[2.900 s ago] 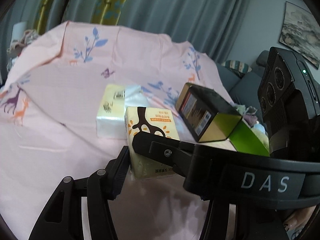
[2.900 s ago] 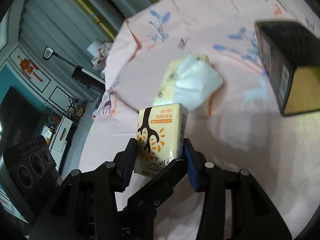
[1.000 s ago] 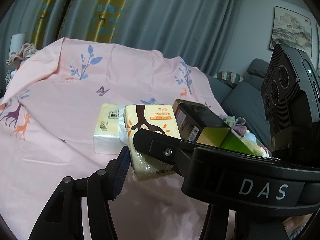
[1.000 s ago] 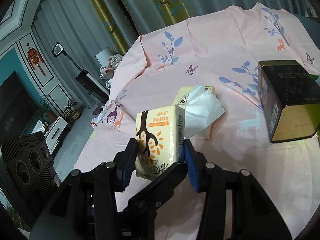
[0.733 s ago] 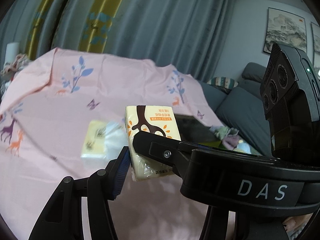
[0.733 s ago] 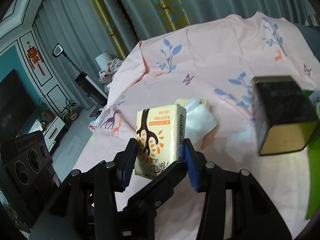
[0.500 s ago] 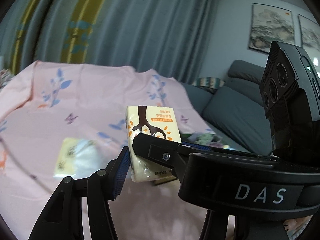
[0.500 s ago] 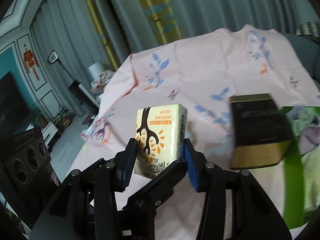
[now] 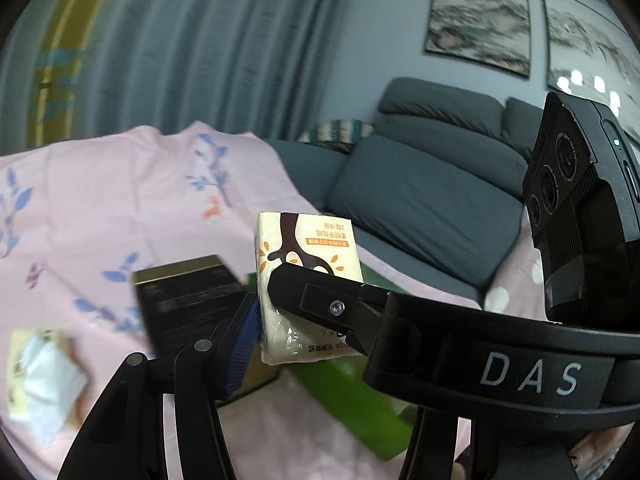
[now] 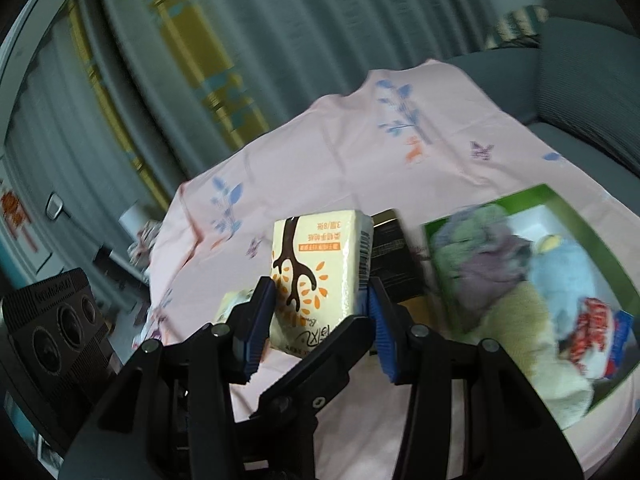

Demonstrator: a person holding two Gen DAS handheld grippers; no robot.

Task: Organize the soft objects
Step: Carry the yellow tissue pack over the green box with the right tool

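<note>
Lying toward the left edge of the pink printed cloth (image 9: pixel 120 200), left wrist view: one opened tissue pack (image 9: pixel 36 376), white sheet pulled out, blurred.
Next right: dark box (image 9: pixel 188 304), gold lower face, standing on the cloth.
Next right: cream tissue pack (image 9: pixel 308 280) with a brown tree and orange leaves, held off the cloth in front of the dark box, printed face to the camera.
- Left hand-held gripper (image 9: pixel 316 336): its blue-padded finger (image 9: pixel 240 340) sits against the pack's left side. Its other finger is hidden behind the black bar marked DAS (image 9: pixel 520 372), so I cannot tell how far apart its jaws stand.
- Right hand-held gripper (image 10: pixel 320 320), right wrist view: both blue pads (image 10: pixel 260 320) are pressed on the lower half of the pack, one on each side. The pack stands upright and its top rises clear of the fingertips.

Right of the pack, near the cloth's right edge: green box (image 10: pixel 560 204) with a white interior, touching or just beside the dark box. It holds plush pieces in green, purple, blue and cream.
Beyond the cloth's far right edge: grey sofa (image 9: pixel 420 184).
</note>
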